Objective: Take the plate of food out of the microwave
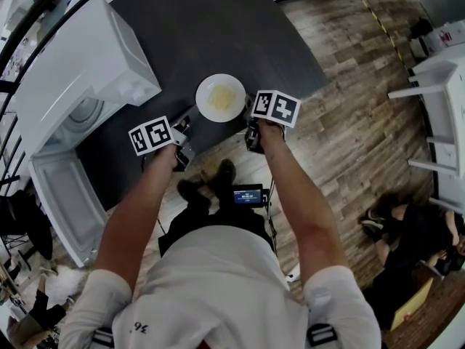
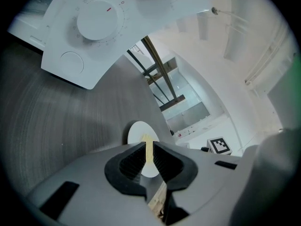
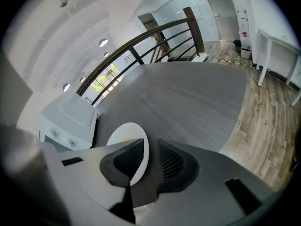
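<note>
The plate sits on the counter, microwave at its ten o'clock, dial print illegible. Left hand-held gripper is barely parted; right hand-held gripper is spread.

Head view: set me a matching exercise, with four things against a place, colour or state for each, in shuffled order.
Things:
1. plate
2. microwave door
3. table
4. floor

Descriptions:
A. wood-look planks
B. resting on the table, with yellowish food on it
C. hanging open
D. dark grey

Pairs: 1-B, 2-C, 3-D, 4-A
</note>
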Motion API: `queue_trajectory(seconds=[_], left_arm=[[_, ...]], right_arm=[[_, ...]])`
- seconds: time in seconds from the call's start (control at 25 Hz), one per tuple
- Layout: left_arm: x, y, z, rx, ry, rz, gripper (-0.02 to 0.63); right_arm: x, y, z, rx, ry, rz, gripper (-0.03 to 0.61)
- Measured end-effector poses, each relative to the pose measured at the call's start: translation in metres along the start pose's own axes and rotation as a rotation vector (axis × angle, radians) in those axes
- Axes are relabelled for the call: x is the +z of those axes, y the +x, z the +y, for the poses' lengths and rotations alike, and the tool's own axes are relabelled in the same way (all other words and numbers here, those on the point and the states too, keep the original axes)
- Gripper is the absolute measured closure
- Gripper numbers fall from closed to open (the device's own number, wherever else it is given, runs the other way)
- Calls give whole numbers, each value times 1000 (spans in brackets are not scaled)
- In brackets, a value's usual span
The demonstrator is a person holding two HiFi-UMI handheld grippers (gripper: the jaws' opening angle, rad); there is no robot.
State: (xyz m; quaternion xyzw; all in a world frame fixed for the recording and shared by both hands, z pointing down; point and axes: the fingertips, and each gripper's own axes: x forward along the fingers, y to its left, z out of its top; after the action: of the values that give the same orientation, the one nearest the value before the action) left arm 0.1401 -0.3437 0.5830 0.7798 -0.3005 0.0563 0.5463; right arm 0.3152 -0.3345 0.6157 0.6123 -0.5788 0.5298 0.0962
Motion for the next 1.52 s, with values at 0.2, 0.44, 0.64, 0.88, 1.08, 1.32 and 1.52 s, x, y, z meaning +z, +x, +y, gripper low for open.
queue_trajectory(seconds=[0.2, 0.44, 0.64, 0.88, 1.08, 1.32, 1.52], left_arm=[[8, -9, -15, -47, 13, -32, 571], [13, -35, -28, -67, 73, -72, 572], [11, -61, -49, -111, 123, -81, 572], [-5, -102, -68, -152, 180, -56, 572], [-20, -142, -82, -190, 221, -59, 572], [-31, -192, -95, -225, 255, -86, 572], [-46, -223, -105, -263, 273, -89, 572]], right_arm=[[9, -10, 7, 47, 3, -21, 509], [12, -33, 27, 96, -49, -58, 509], [9, -62, 46, 114, -114, -102, 509], [-18, -101, 72, 119, -158, -135, 509], [-43, -129, 91, 140, -164, -161, 511], [-73, -157, 114, 149, -178, -189, 554], [-93, -180, 130, 152, -215, -216, 577]])
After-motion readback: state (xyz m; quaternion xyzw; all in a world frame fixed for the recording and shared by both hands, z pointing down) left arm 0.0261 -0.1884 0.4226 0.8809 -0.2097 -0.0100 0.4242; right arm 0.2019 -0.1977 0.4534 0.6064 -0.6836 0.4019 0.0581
